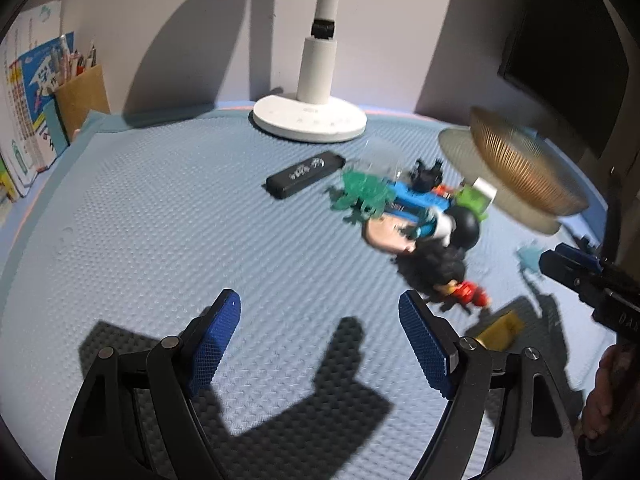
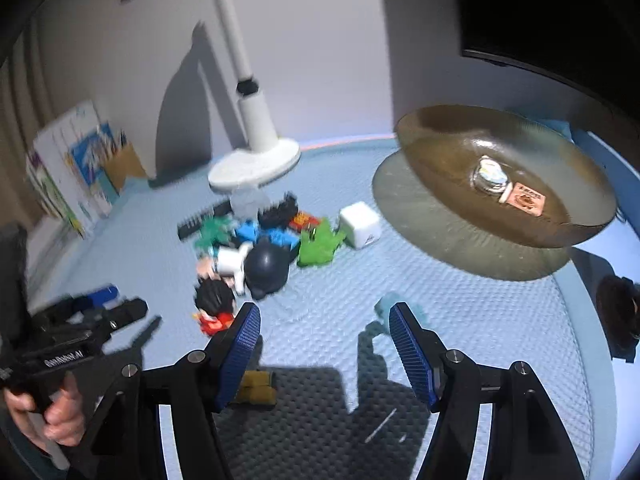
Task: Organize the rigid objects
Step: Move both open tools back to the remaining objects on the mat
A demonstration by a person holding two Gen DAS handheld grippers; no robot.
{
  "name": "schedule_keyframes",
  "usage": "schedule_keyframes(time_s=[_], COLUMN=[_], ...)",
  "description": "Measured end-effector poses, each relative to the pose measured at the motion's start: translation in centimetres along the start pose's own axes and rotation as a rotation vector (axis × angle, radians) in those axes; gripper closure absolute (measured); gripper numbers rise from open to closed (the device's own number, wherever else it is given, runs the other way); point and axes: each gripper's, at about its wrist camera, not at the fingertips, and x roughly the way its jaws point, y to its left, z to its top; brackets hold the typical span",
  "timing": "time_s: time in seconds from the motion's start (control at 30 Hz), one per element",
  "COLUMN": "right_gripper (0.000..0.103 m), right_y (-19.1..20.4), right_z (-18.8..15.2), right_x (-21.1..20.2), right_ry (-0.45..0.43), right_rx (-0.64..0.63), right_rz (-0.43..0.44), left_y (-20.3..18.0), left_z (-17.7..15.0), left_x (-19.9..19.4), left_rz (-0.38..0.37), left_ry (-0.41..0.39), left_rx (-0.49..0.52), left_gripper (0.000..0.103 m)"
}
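Tabletop (image 1: 160, 208) covered by a light blue textured mat; both views blurred by motion.

White desk lamp (image 1: 310, 118): round base at the far edge, ahead of the left tool and slightly to its right.

Brown ribbed glass dish (image 2: 504, 172): ahead and to the right of the right tool, tilted, its shadow on the mat below. Inside it, a small clear jar (image 2: 490, 176) and an orange-pink card (image 2: 524, 200), touching or nearly so.

Books and a brown pen holder (image 1: 82, 94): far left of the left tool, against the wall.

Toy pile (image 2: 256, 248): ahead and left of the right tool, ahead and right of the left tool. Pieces overlap: dark round figure (image 2: 266, 266), green frog-like piece (image 2: 320, 246), blue blocks (image 2: 280, 236), teal translucent figure (image 1: 362, 194), black-haired doll in red (image 2: 214, 306) nearest the right tool's left finger.

Black flat bar (image 1: 306, 174): just left of the pile, ahead of the left tool.

White cube (image 2: 360, 226): at the right end of the pile, beside the green piece.

Small yellow-brown block (image 2: 256, 390): directly under the right tool's left finger.

Pale blue piece (image 2: 386, 308): just behind the right tool's right finger; too blurred to identify.

Left tool (image 1: 320, 344): fingers spread wide, nothing between them.
Right tool (image 2: 326, 350): fingers spread wide, nothing between them, above the mat.
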Motion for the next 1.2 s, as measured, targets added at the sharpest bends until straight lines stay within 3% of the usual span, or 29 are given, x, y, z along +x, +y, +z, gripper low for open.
schedule_keyframes(time_s=[0.17, 0.53, 0.7, 0.87, 0.97, 1.07, 1.2], right_gripper=[0.038, 0.031, 0.03, 0.021, 0.021, 0.021, 0.021], right_y=[0.2, -0.5, -2.6, -4.8, -5.5, -5.6, -5.3], right_z=[-0.8, -1.0, -1.6, -2.1, -1.7, -1.3, -0.8], right_x=[1.9, 0.6, -0.8, -2.3, -2.3, -1.8, -0.2], right_ry=[0.04, -0.02, -0.017, -0.005, 0.016, 0.043, 0.1], right_rx=[-0.003, 0.033, 0.089, 0.111, 0.116, 0.088, 0.045], right_rz=[-0.011, 0.022, 0.029, 0.002, -0.028, -0.06, -0.066], left_y=[-0.2, 0.0, -1.8, -4.1, -6.0, -7.5, -8.6], left_z=[-0.2, -0.3, -0.5, -0.6, -1.0, -1.8, -2.2], left_x=[0.3, 0.5, -0.1, -1.4, -1.6, -1.2, 0.3], left_rz=[-0.019, -0.077, -0.082, -0.203, -0.221, -0.252, -0.313], left_ry=[0.0, 0.012, 0.014, 0.018, 0.032, 0.076, 0.147], left_rx=[0.017, 0.013, 0.105, 0.152, 0.219, 0.289, 0.289], left_gripper=[0.023, 0.023, 0.023, 0.023, 0.023, 0.023, 0.023])
